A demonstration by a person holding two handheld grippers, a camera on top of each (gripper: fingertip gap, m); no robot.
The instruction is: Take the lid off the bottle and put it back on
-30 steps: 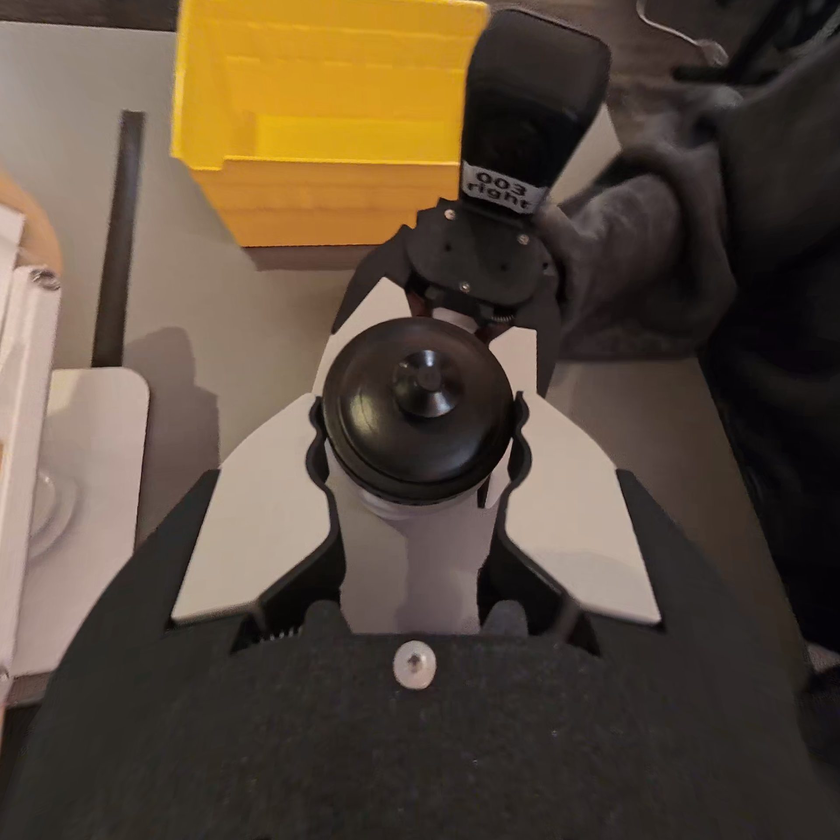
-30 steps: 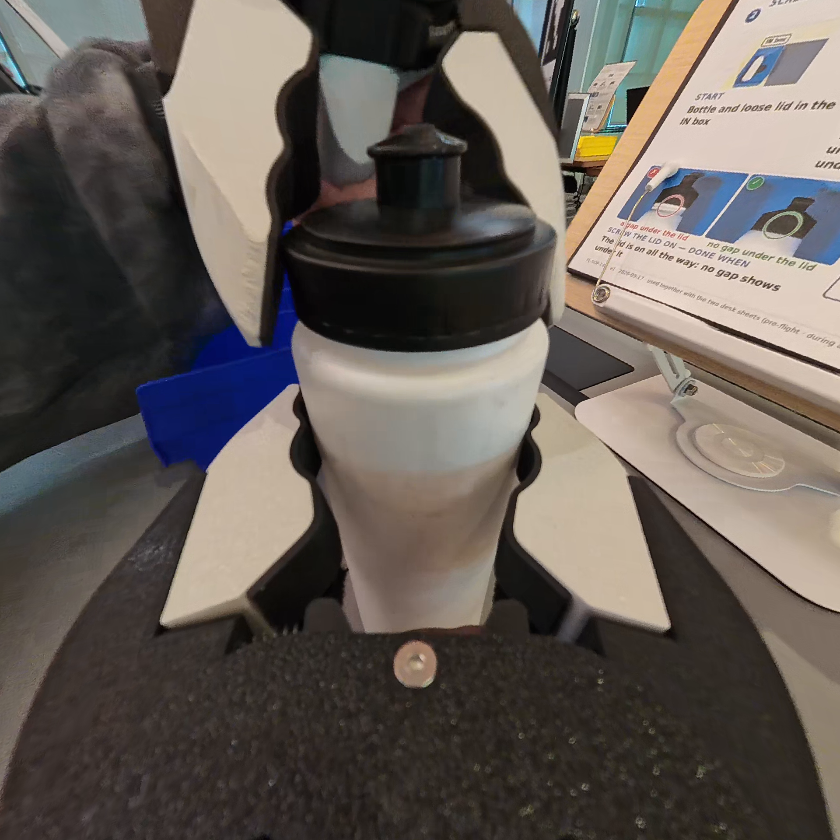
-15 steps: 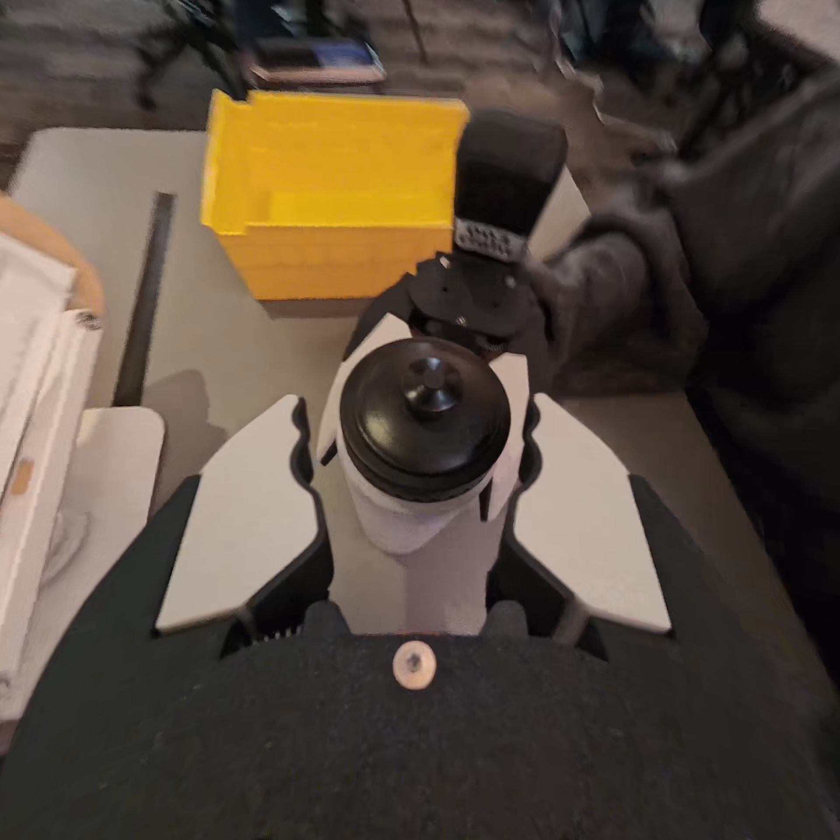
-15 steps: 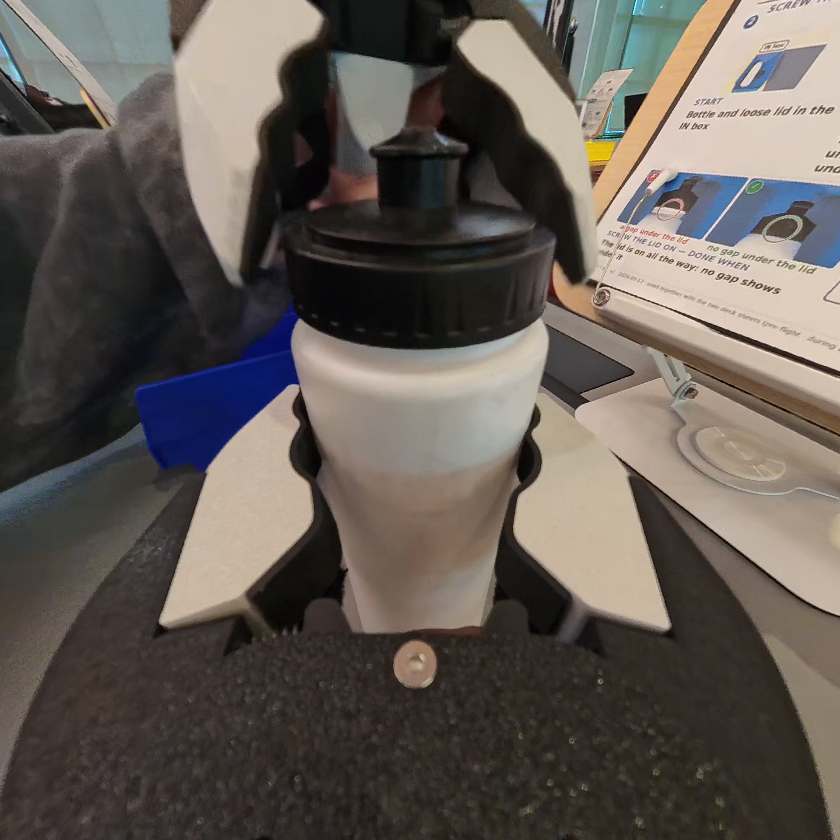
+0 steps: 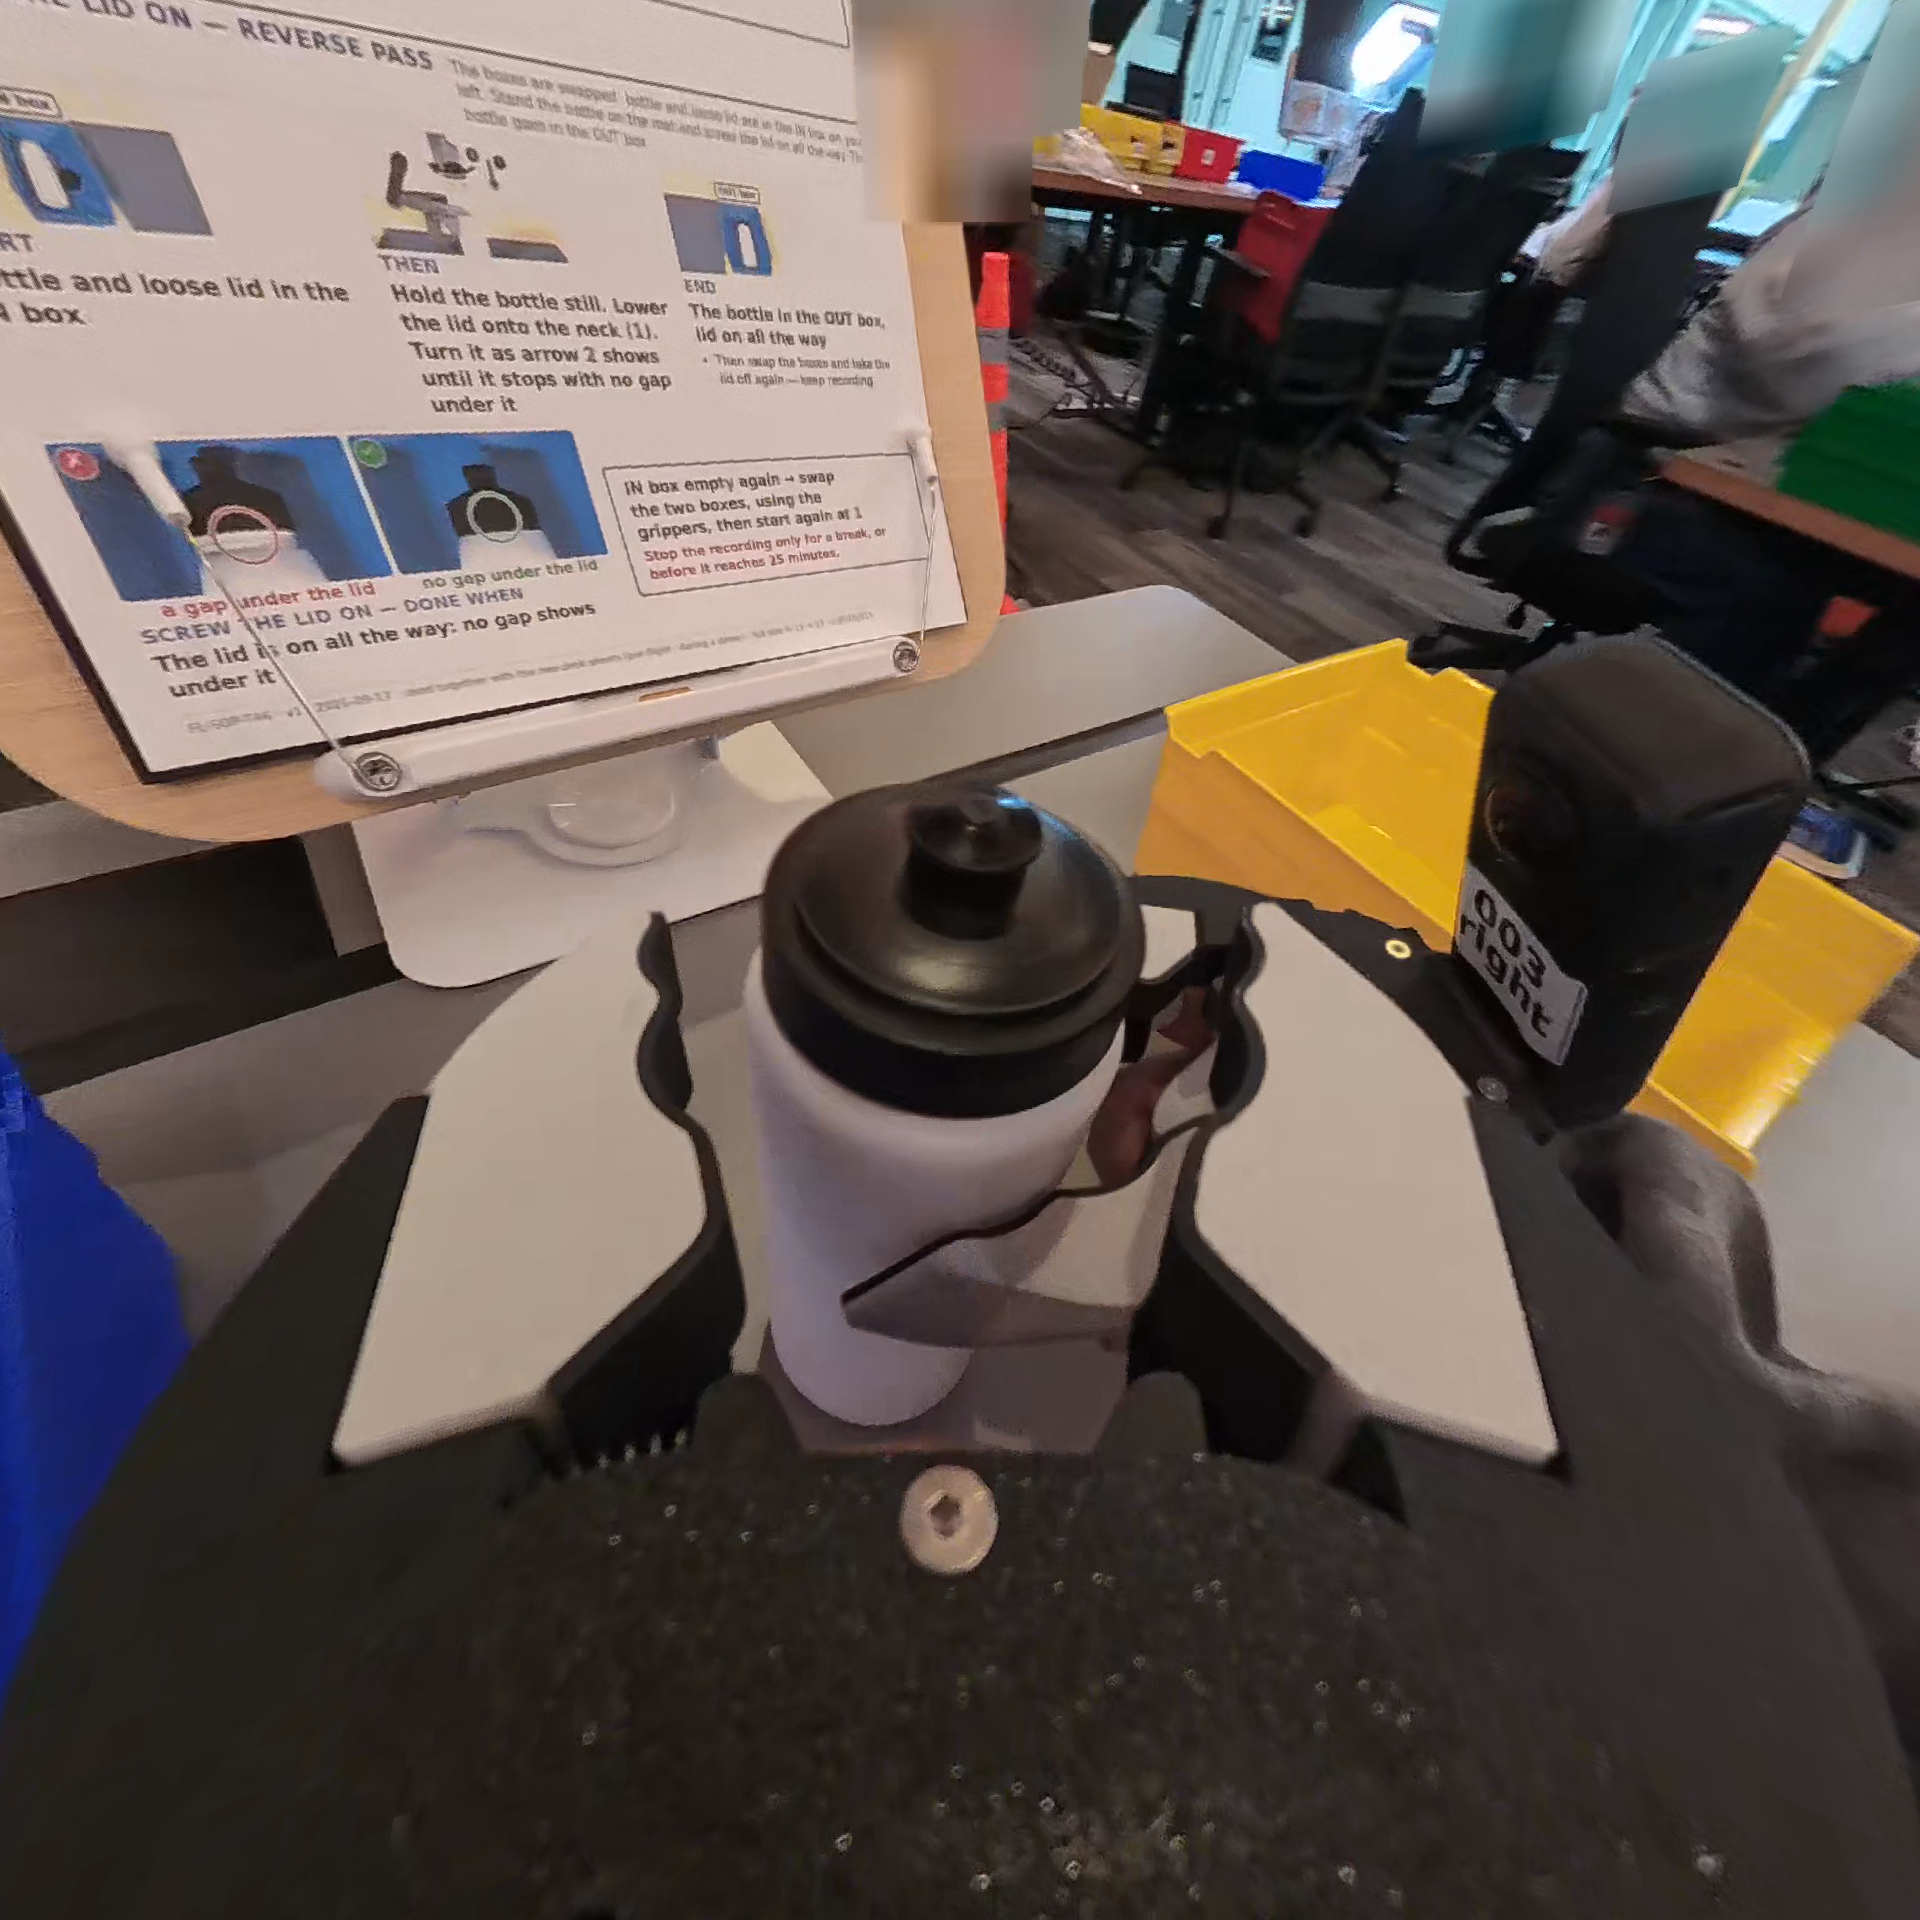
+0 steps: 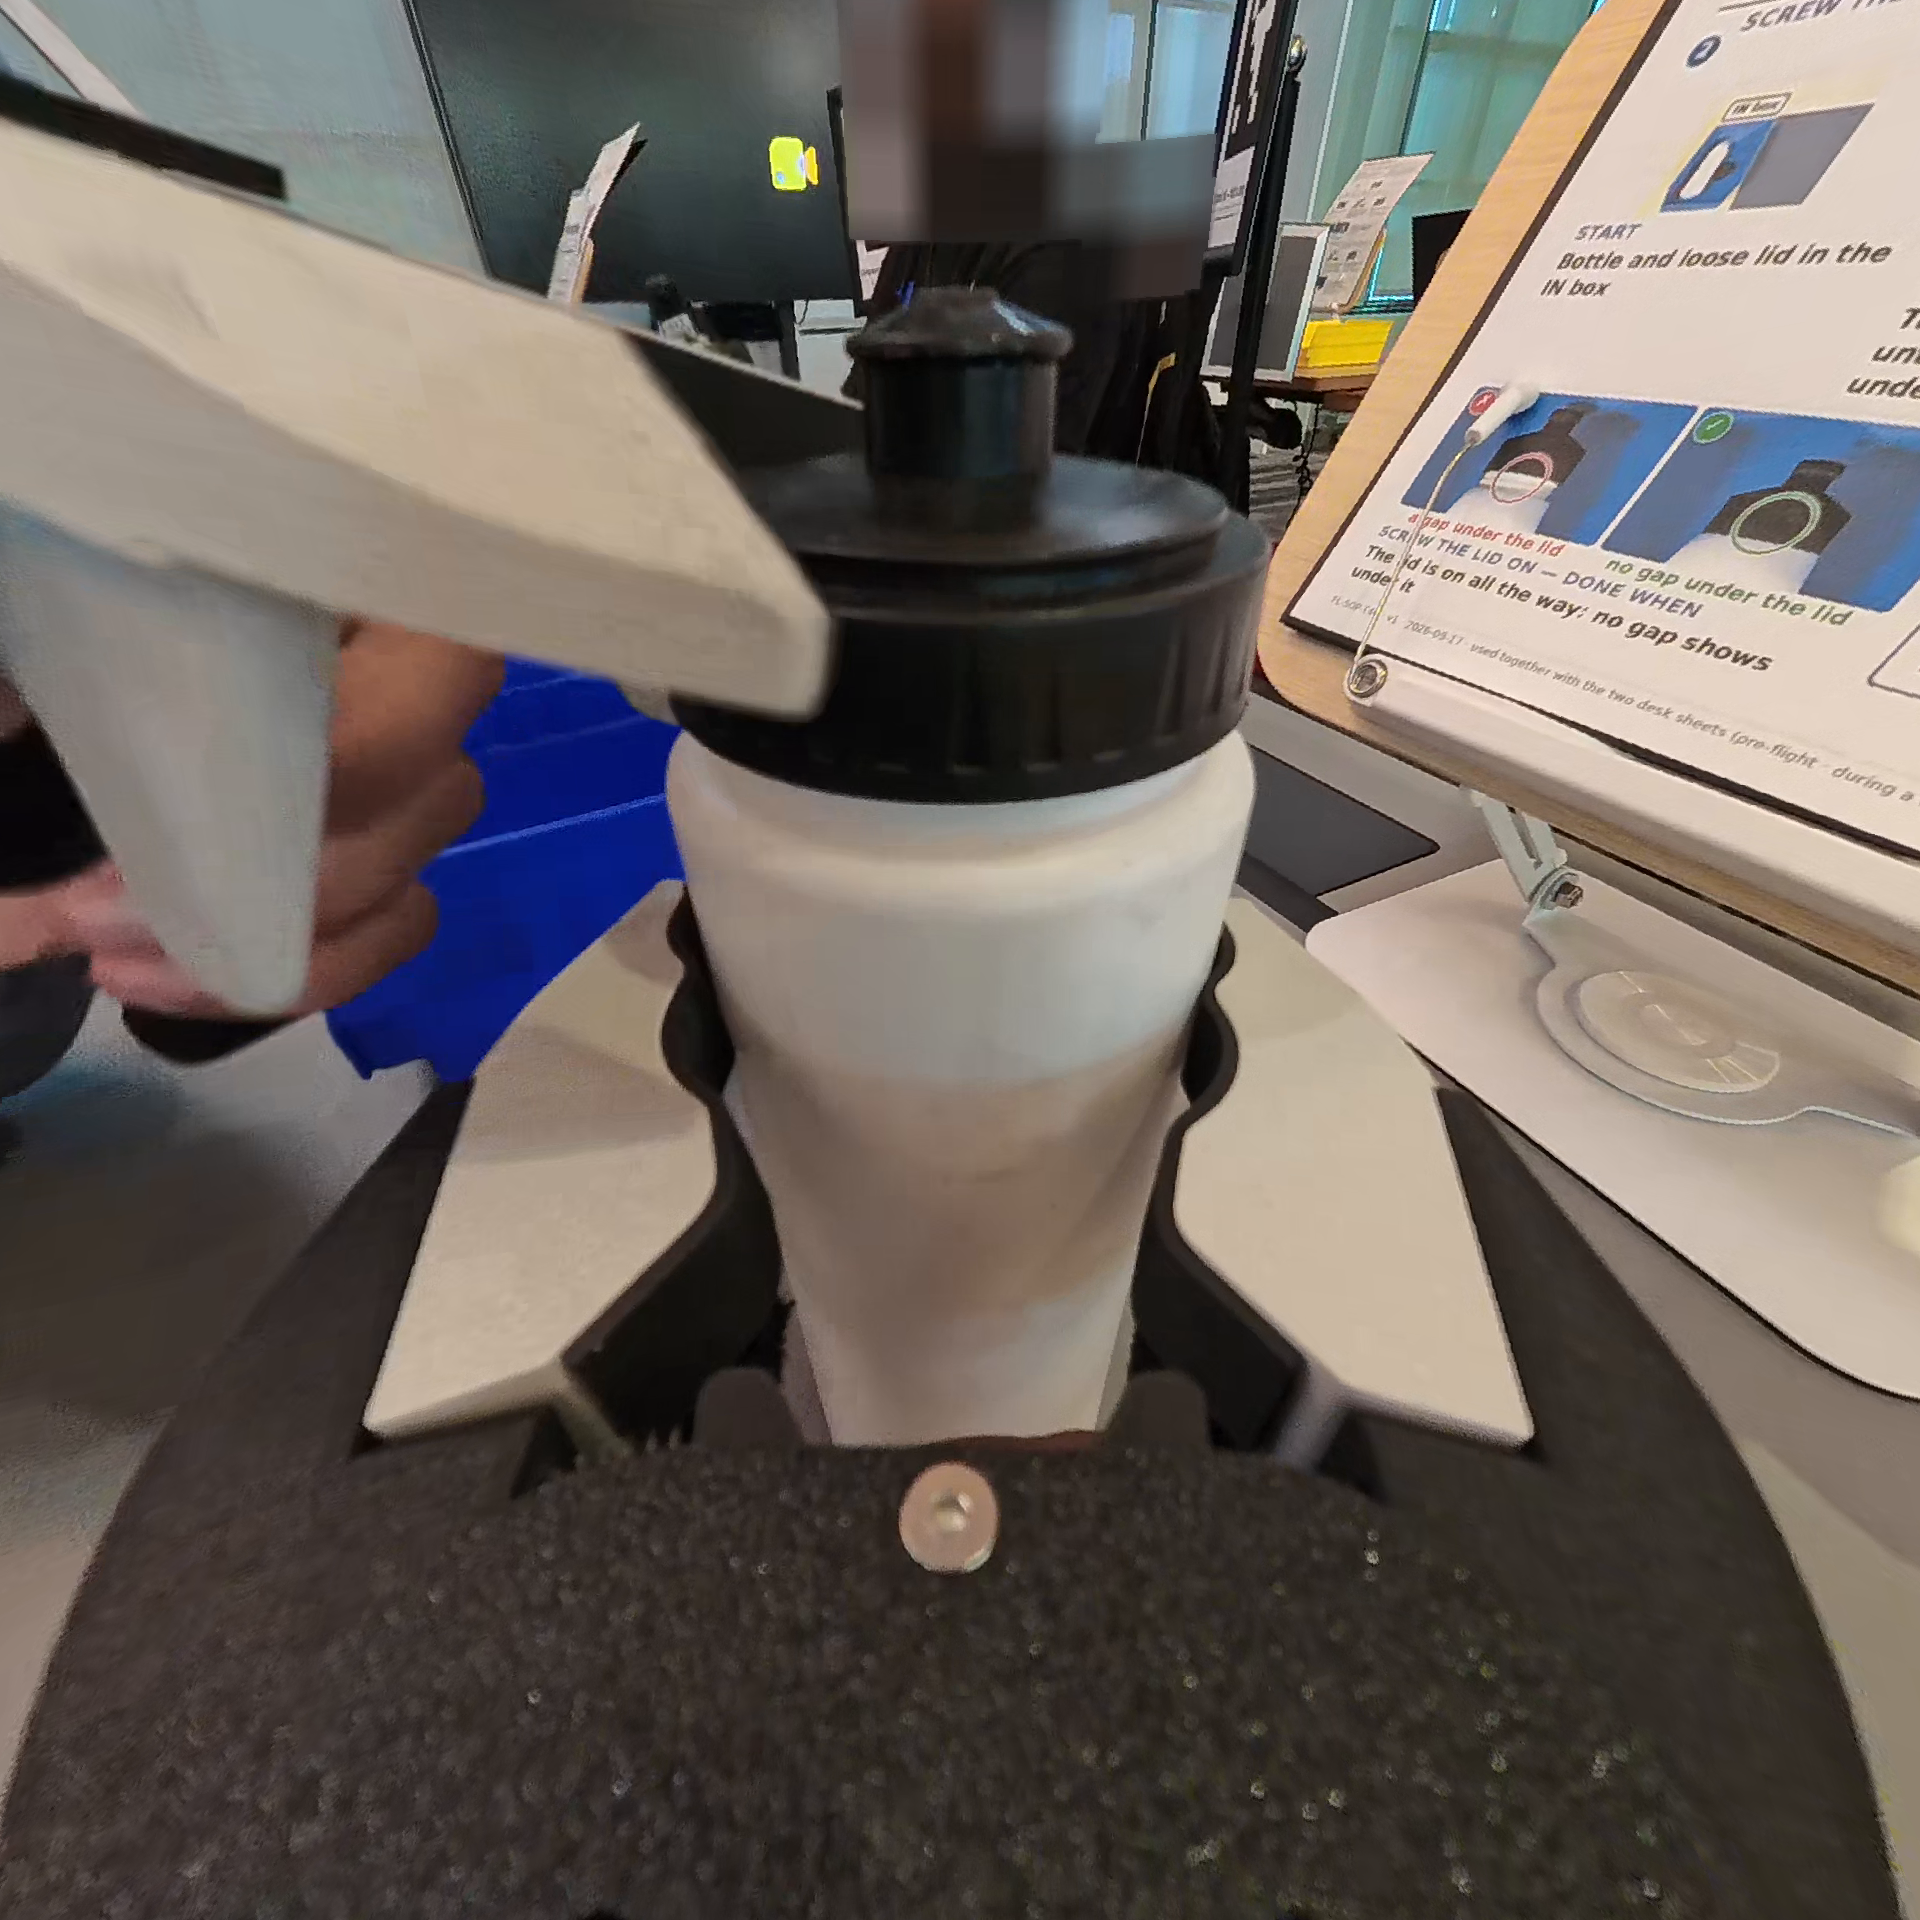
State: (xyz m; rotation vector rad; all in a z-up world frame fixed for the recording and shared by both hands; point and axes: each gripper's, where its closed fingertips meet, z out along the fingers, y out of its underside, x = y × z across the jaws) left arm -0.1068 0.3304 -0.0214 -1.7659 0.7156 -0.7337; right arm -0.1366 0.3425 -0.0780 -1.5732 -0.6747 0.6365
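Right gripper [image 6: 951,1060] clamped on white bottle [image 6: 966,997], mid-body, upright above table [image 5: 1049,665]. Black lid [image 6: 997,613] seated on neck. Left gripper [image 5: 951,1132] spread wide, fingers either side of the bottle, not touching it. Yellow bin [image 5: 1340,790] behind; instruction board [image 5: 499,343] rear left.

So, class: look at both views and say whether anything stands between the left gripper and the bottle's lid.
Nothing visible does. The left gripper is open around the black lid, one finger already against its rim. The right gripper clamps the white bottle lower down, clear of the lid.
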